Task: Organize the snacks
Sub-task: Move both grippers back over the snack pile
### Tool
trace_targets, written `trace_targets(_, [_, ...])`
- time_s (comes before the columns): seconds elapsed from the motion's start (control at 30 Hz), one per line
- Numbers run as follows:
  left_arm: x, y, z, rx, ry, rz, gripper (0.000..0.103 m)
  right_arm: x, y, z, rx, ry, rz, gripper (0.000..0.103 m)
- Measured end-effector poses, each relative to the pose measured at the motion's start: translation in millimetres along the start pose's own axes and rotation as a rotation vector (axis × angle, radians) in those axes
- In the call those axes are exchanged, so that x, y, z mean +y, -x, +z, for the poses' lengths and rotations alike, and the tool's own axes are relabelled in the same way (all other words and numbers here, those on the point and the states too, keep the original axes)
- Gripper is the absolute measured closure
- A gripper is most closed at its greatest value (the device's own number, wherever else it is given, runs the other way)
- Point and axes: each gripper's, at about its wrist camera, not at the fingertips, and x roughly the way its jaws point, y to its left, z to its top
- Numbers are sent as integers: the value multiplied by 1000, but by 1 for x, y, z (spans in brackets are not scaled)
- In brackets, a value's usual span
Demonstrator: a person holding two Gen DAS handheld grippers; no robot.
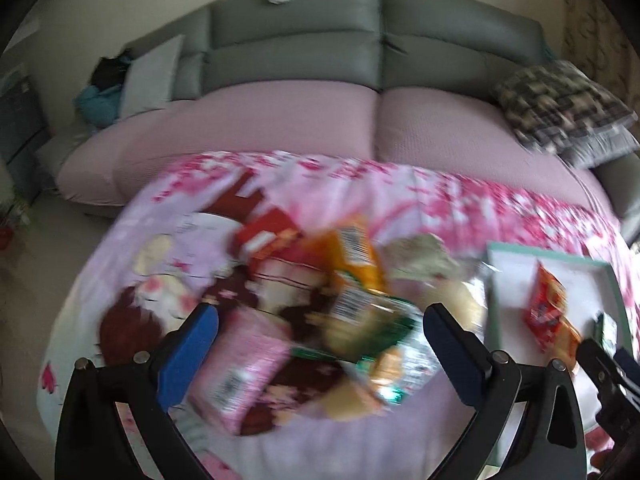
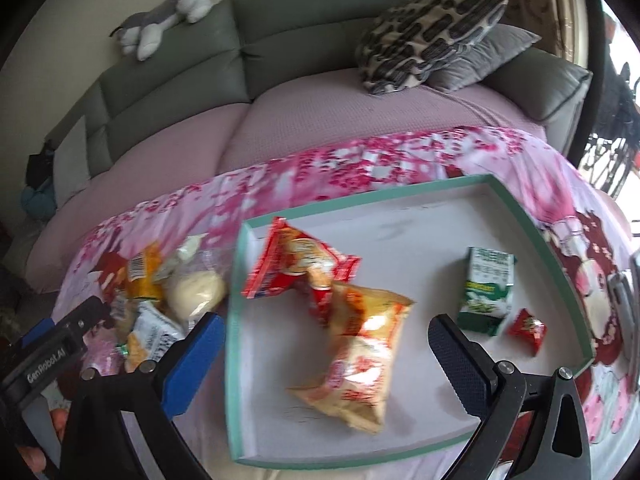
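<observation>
A white tray with a teal rim (image 2: 420, 216) lies on the pink floral cloth. In it are a red-orange snack bag (image 2: 298, 264), an orange chip bag (image 2: 360, 356), a green packet (image 2: 486, 288) and a small red packet (image 2: 528, 328). My right gripper (image 2: 324, 346) is open and empty over the chip bag. In the blurred left wrist view, my left gripper (image 1: 316, 338) is open over a pile of loose snacks: a pink packet (image 1: 240, 372), an orange packet (image 1: 356, 252), a red box (image 1: 266, 232) and a green-wrapped packet (image 1: 384, 320). The tray (image 1: 516, 264) shows at the right.
A grey sofa (image 2: 304, 36) with a pink seat cover stands behind the table. A patterned cushion (image 2: 424, 36) and a plush toy (image 2: 168, 16) lie on it. A round pale bun in clear wrap (image 2: 196, 292) lies left of the tray.
</observation>
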Motion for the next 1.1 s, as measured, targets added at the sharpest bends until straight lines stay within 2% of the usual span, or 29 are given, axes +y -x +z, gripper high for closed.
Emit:
trace_targets(0.23, [65,12,4,-83,118,77,1,31,-1,-6,-38,37,87,0])
trace_targets(0.5, [114,13,1,-77,217,106,1,68,-13,-14,-13,97,160,0])
trace_targets(0.67, [128,7,-4,-34,232,92,1,96,-19,-24,6,132,219,0])
trace_targets(0.83, [121,-3,-7,16,200,49,1,117,-32,-32,54,144,271,0])
trace_targets(1.1, [96,-37,-15,169,115,-28,1,121,-54,-36,97,98,268,0])
